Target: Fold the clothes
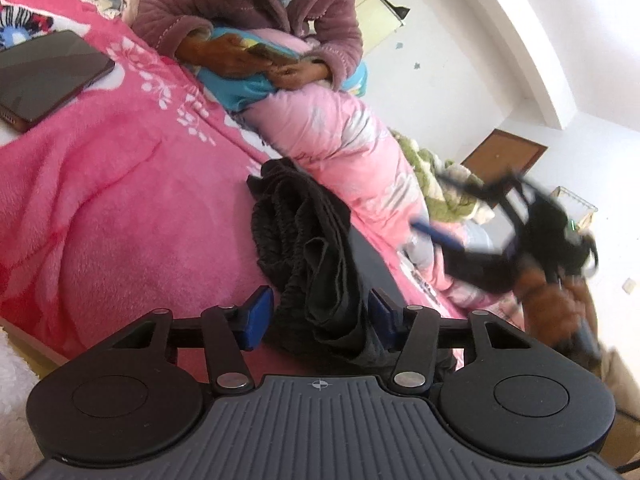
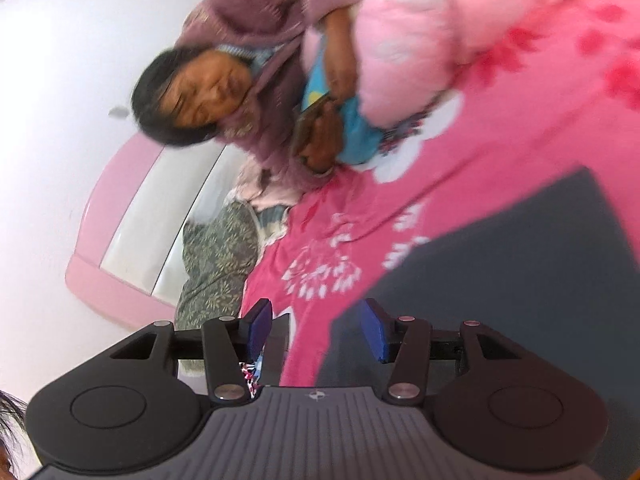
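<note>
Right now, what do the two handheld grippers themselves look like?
Both match: the left gripper and right gripper have blue finger pads on black linkage arms with silver rivets, two round black discs, and a ribbed grey body bearing a small crosshair mark. No cables or sleeves are clearly visible.

White walls [image 1: 460, 60] stood around my bed [image 1: 120, 208], its pink blanket at nine o'clock, a pink-and-white headboard [image 2: 132, 220] behind, daylight bright.
</note>
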A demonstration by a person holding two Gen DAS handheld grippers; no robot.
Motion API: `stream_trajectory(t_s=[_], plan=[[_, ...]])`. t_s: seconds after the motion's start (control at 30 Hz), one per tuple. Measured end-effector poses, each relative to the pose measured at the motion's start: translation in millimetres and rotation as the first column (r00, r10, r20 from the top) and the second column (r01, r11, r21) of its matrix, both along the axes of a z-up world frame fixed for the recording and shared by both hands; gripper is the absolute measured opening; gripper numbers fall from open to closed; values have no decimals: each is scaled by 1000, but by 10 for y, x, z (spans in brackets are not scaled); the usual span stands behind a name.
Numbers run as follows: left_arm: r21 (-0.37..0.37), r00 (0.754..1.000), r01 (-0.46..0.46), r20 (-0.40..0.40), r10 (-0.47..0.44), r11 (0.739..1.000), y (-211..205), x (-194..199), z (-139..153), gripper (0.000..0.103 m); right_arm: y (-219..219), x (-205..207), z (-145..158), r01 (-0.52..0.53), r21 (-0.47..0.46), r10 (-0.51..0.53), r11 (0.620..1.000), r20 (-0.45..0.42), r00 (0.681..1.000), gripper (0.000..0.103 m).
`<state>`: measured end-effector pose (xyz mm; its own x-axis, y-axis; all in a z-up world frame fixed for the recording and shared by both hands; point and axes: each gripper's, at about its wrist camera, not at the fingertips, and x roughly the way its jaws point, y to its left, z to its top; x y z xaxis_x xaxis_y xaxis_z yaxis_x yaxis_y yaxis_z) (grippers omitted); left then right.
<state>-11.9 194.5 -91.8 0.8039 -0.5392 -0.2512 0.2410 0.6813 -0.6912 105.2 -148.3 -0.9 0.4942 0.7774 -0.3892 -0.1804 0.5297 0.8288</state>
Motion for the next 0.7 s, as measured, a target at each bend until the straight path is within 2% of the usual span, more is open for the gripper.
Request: stream_trajectory(t_s=[0.13, 0.27, 0.57, 0.63, 0.7], plan=[[12, 1000, -16, -20, 17, 1000, -14, -18, 40, 46, -382, -329, -186, 63, 25, -62, 998, -37, 997, 53], [17, 998, -50, -43, 51, 999, -32, -44, 83, 40, -672, -613, -307, 116, -2, -116, 993, -34, 993, 53], [101, 995, -86, -47, 91, 991, -193, -152, 310, 35, -1199, -988, -544, 222, 16, -221, 975, -44, 974, 53], [138, 994, -91, -47, 98, 986, -255, -161, 353, 28, -1316, -1071, -597, 245, 20, -244, 969, -47, 969, 53], [165, 993, -97, -56, 108, 982, -308, -156, 372, 17, -1433, -1154, -650, 268, 24, -267, 963, -50, 962, 53]])
